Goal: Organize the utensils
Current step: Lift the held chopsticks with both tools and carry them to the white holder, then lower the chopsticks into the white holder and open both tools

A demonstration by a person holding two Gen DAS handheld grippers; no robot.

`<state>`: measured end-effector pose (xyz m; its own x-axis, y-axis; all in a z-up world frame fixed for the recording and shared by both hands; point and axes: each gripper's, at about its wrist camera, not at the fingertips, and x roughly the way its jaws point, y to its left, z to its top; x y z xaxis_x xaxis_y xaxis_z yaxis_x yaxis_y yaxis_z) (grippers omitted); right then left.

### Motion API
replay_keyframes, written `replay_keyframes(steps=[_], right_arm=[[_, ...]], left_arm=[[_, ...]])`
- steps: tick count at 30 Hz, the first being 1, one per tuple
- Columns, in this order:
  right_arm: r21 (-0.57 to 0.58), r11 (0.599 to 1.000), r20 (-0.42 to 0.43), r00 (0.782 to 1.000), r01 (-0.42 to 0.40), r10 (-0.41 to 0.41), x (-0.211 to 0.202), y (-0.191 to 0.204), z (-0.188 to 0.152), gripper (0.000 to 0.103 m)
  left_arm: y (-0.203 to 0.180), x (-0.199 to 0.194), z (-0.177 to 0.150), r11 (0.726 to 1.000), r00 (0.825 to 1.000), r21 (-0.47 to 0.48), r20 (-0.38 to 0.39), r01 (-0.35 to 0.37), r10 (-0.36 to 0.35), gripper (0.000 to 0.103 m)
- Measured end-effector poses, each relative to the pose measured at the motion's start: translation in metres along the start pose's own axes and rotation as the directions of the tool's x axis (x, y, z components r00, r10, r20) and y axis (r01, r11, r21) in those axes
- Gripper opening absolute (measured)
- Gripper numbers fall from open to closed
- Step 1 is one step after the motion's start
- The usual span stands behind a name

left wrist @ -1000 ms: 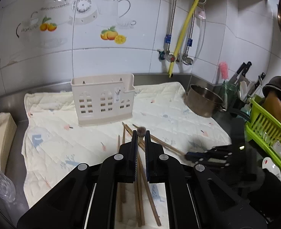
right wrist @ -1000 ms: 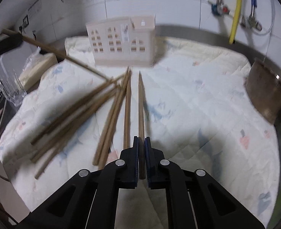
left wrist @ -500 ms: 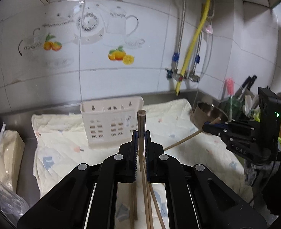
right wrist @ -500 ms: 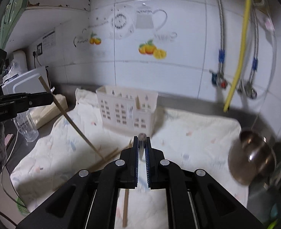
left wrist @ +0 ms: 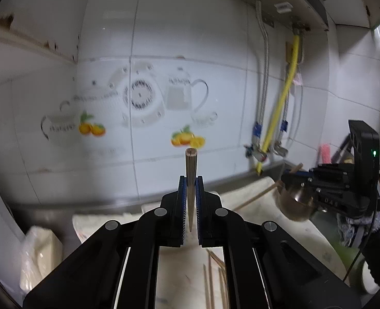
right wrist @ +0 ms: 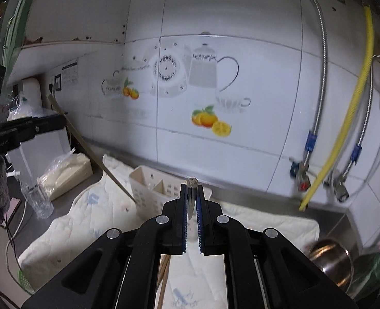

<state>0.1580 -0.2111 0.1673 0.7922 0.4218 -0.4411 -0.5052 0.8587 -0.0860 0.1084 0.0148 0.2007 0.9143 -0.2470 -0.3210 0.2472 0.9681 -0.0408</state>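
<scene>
White tiles behind; left tongs (left wrist: 190,190) pinch a chopstick (left wrist: 190,177); right tongs (right wrist: 192,197) clamp another (right wrist: 192,183); tilted sticks may miss the caddy (right wrist: 151,188) slots.

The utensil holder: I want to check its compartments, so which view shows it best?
The right wrist view: the utensil holder stands on the cloth with its open top and divider visible. In the left wrist view the left gripper hides it.

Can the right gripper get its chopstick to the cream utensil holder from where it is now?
Probably yes. The right gripper, shut on a chopstick, hangs above the cloth, and the cream holder stands open-topped just ahead on its left. The left gripper's chopstick slants nearby, so some care is needed.
</scene>
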Motion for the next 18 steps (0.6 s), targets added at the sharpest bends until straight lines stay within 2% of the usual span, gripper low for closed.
replay_keyframes(steps=[7,18], right_arm=[[0.012,1.0,-0.014,1.0,-0.001,0.001,0.027,-0.004,0.013,0.006],[0.021,1.0,-0.104,0.994,-0.011,0.013,0.078,-0.006,0.009,0.006]], left_arm=[[0.018,0.03,0.019,0.993,0.994,0.025,0.005,-0.112,0.112,0.005],[0.04,0.096,-0.005,0.995,0.987,-0.028,-0.131,-0.095,0.091,0.006]])
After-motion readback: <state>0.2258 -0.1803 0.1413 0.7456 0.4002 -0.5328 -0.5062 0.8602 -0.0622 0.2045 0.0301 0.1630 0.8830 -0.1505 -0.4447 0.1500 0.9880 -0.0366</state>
